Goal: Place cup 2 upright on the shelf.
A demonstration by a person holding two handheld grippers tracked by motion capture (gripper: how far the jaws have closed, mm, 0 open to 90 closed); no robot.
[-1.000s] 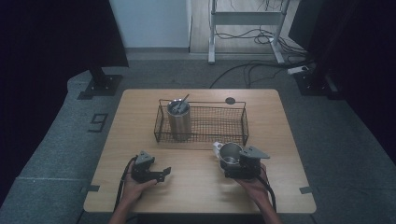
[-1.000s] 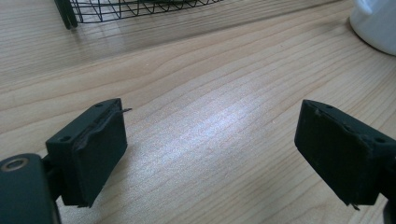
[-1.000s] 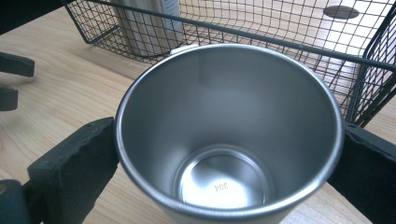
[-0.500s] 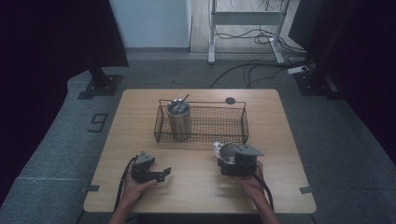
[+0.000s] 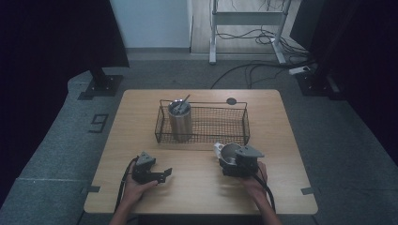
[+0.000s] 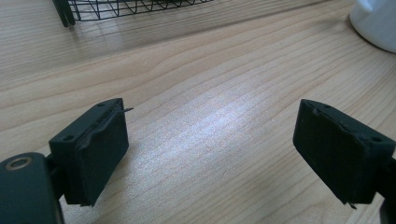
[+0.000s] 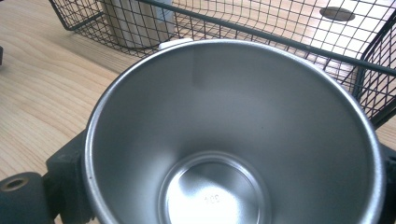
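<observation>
Lower centre of the high view: right gripper [image 5: 230, 161] around a steel cup [image 5: 229, 153], jaws just closing on its sides, on the worktop [image 5: 197, 187] beside the wire basket [image 5: 225, 124]. Lower left: left gripper [image 5: 162, 174], jaws spread, nothing between, just narrowed slightly.

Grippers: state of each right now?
Left gripper: open, nothing between its jaws.
Right gripper: jaws just closing around the steel cup; contact cannot be told.
</observation>
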